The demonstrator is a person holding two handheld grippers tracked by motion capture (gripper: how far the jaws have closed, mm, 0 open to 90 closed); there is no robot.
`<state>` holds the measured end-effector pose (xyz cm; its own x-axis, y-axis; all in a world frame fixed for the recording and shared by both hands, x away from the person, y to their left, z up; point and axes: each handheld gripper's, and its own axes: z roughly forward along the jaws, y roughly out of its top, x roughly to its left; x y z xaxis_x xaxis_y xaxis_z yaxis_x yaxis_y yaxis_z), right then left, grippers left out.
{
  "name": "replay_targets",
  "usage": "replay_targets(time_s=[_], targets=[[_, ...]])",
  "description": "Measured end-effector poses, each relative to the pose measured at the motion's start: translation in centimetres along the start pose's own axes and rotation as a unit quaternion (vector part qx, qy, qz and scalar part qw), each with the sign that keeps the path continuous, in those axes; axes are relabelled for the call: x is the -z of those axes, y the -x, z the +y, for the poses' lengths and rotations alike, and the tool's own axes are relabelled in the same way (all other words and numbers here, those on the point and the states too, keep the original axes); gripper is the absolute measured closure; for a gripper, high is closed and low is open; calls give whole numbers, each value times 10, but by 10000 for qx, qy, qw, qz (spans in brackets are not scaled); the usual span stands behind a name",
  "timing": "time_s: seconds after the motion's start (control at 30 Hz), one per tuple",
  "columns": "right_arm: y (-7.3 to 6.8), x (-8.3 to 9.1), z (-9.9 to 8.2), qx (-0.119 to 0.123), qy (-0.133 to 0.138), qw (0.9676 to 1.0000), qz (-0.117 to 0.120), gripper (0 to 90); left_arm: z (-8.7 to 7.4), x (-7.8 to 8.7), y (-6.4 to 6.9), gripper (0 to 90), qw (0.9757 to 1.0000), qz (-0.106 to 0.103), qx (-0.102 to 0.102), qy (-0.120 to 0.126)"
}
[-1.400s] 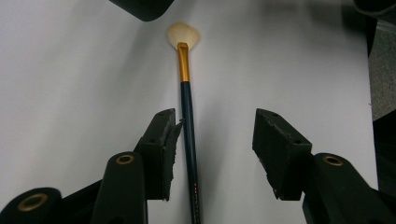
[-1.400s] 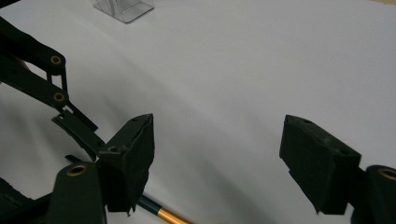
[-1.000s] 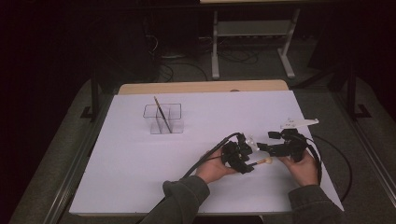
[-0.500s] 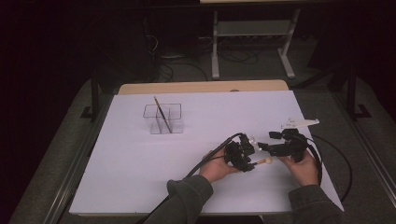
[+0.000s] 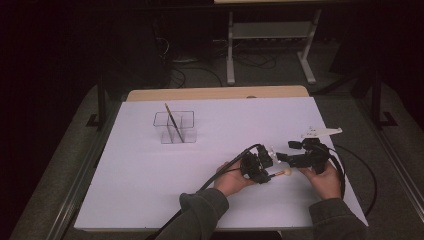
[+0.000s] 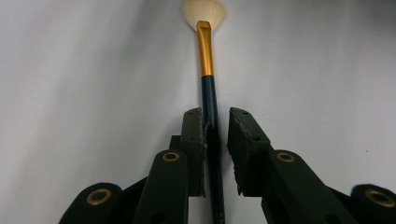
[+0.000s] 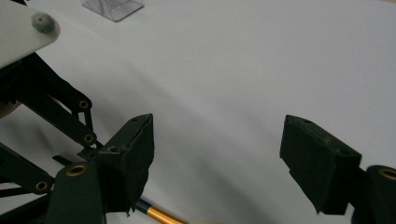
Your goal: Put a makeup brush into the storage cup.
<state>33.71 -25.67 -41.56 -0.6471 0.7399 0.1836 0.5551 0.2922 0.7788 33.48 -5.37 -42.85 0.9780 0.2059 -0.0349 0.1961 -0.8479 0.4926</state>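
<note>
Down on the white worktop, seen from the high view, both hands work near the front right corner. The left gripper points at a makeup brush lying between it and the right gripper. A clear divided organizer with a thin brush standing in it sits well apart, toward the back left.

Along the left gripper view, the jaws have just been closing around the brush's dark handle; one pad touches it, the other stands a sliver off, so it isn't clamped yet. The gold ferrule and pale bristles lie ahead on the sheet.

Through the right gripper view, the right gripper gapes wide, holding nothing, with the brush's ferrule just below its left pad.
</note>
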Motion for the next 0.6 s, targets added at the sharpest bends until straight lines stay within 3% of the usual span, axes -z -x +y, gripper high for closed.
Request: replay_targets(time_s=[0.27, 0.6], targets=[[1, 1, -1, 40, 16, 10000, -16, 250, 0, -1, 2, 824, 9999, 124, -67, -20], [2, 1, -1, 53, 21, 10000, -16, 253, 1, -1, 3, 838, 9999, 158, -30, -28]])
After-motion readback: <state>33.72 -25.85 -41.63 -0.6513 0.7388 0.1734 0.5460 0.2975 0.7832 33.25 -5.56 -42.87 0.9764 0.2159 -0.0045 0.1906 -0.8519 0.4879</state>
